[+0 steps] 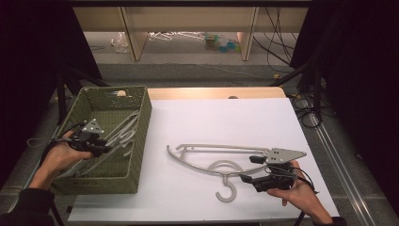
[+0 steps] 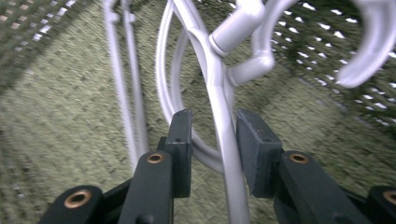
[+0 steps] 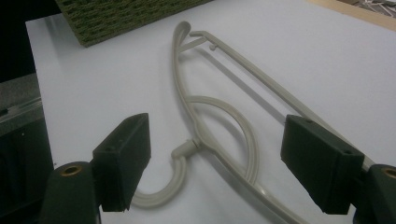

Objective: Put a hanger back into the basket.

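A grey plastic hanger (image 1: 211, 147) lies flat on the white table sheet (image 1: 211, 117), its hook (image 1: 226, 193) pointing toward the front edge. My right gripper (image 1: 249, 168) hovers just right of the hook, open wide; in the right gripper view its jaws (image 3: 215, 135) straddle the hanger (image 3: 201, 100) without touching it. My left gripper (image 1: 106, 149) reaches into the green woven basket (image 1: 141, 136), among the pale hangers (image 1: 123, 132) lying there. In the left gripper view a hanger's arm (image 2: 219, 93) runs between the pads (image 2: 214, 126), with a visible gap on one side, so the grip is open.
The basket stands at the table's left edge, its corner (image 3: 116, 18) also in the right gripper view. Past the far edge of the sheet a strip of bare wood (image 1: 211, 92) shows. Dark stands and cables flank the table on both sides.
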Demonstrator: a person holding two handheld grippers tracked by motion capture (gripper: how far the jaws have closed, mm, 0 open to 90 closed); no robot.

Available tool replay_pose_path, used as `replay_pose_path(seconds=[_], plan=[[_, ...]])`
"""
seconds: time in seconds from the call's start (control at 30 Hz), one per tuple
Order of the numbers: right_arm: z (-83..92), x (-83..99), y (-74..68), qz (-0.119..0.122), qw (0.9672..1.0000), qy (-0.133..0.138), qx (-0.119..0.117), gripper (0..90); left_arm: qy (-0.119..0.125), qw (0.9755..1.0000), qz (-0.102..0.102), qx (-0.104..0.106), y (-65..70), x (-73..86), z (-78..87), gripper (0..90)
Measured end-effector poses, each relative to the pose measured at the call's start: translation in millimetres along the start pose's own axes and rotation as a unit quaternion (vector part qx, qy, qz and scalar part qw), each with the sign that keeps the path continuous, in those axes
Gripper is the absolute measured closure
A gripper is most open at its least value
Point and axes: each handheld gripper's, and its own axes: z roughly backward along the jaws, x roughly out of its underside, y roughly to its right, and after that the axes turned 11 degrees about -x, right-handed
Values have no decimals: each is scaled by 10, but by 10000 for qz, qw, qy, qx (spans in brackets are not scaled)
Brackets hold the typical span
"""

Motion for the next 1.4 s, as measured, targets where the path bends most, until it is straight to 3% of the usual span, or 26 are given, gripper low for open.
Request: replay_pose_path(seconds=[0.07, 0.17, 0.2, 0.3, 0.33, 0.47, 0.53, 0.6, 0.63, 0.7, 0.73, 0.77, 0.8, 0.83, 0.9, 0.93, 0.97, 1.0, 1.03, 1.07, 1.1, 1.13, 1.2, 1.3, 1.33, 1.4], plan=[[2, -1, -2, 3, 10000, -5, 7, 252, 59, 9999, 107, 12, 19, 2, 0, 660], [0, 0, 4, 11, 10000, 13, 11, 253, 51, 9999, 81, 80, 43, -1, 5, 631], [0, 1, 1, -1, 10000, 1, 4, 253, 128, 9998, 167, 62, 51, -5, 25, 561], [2, 0, 3, -2, 10000, 17, 21, 253, 274, 9994, 203, 70, 70, -10, 68, 571], [2, 0, 4, -3, 10000, 15, 23, 253, 449, 9985, 305, 70, 109, -24, 118, 560], [2, 7, 8, -28, 10000, 0, 26, 253, 770, 9963, 376, 43, 178, -52, 266, 497], [2, 8, 10, -29, 10000, -2, 27, 253, 820, 9961, 326, 15, 192, -58, 315, 486], [0, 12, 13, -30, 10000, -12, 32, 252, 941, 9945, 448, -79, 253, -74, 397, 403], [-2, 14, 16, -21, 10000, -15, 35, 253, 1199, 9897, 777, -123, 340, -93, 425, 403], [-7, 18, 19, -37, 10000, -30, 27, 252, 1462, 9855, 855, -97, 443, -116, 496, 361], [-7, 18, 19, -37, 10000, -30, 27, 252, 1664, 9817, 917, -122, 493, -122, 506, 361], [-9, 18, 23, -31, 10000, -36, 1, 252, 1729, 9804, 946, -62, 544, -139, 544, 349], [-13, 24, 25, -17, 10000, -54, 20, 252, 1956, 9744, 1106, -11, 675, -174, 589, 330], [-10, 25, 23, -48, 10000, -58, 8, 252, 2032, 9730, 1095, 34, 729, -189, 603, 327], [-9, 27, 30, -36, 10000, -42, 16, 250, 2234, 9670, 1223, 107, 841, -217, 629, 309], [-9, 27, 30, -36, 10000, -42, 16, 250, 2234, 9670, 1223, 107, 841, -217, 629, 308], [-8, 28, 32, -43, 10000, -36, 13, 250, 2437, 9579, 1464, 413, 948, -240, 633, 304], [-8, 29, 32, -38, 10000, -34, 16, 250, 2535, 9534, 1551, 523, 1004, -250, 625, 303], [-8, 29, 32, -38, 10000, -34, 16, 250, 2535, 9534, 1551, 523, 1004, -250, 625, 299], [-9, 29, 30, -54, 10000, -41, 15, 249, 2595, 9499, 1626, 620, 1063, -258, 606, 299], [-11, 29, 31, -40, 10000, -30, 17, 249, 2591, 9498, 1617, 676, 1131, -266, 582, 293], [-11, 29, 27, -42, 10000, -35, 26, 248, 2516, 9559, 1422, 528, 1260, -281, 542, 268], [-10, 29, 27, -37, 10000, -37, 27, 247, 2544, 9563, 1339, 524, 1316, -285, 525, 258], [-9, 33, 31, -32, 10000, -26, 27, 246, 2617, 9540, 1348, 569, 1488, -274, 478, 231], [-12, 37, 32, -22, 10000, -33, 30, 245, 2619, 9546, 1330, 497, 1598, -248, 430, 221], [-13, 39, 29, -9, 10000, -30, 40, 242, 2612, 9544, 1326, 578, 1649, -235, 404, 193]])
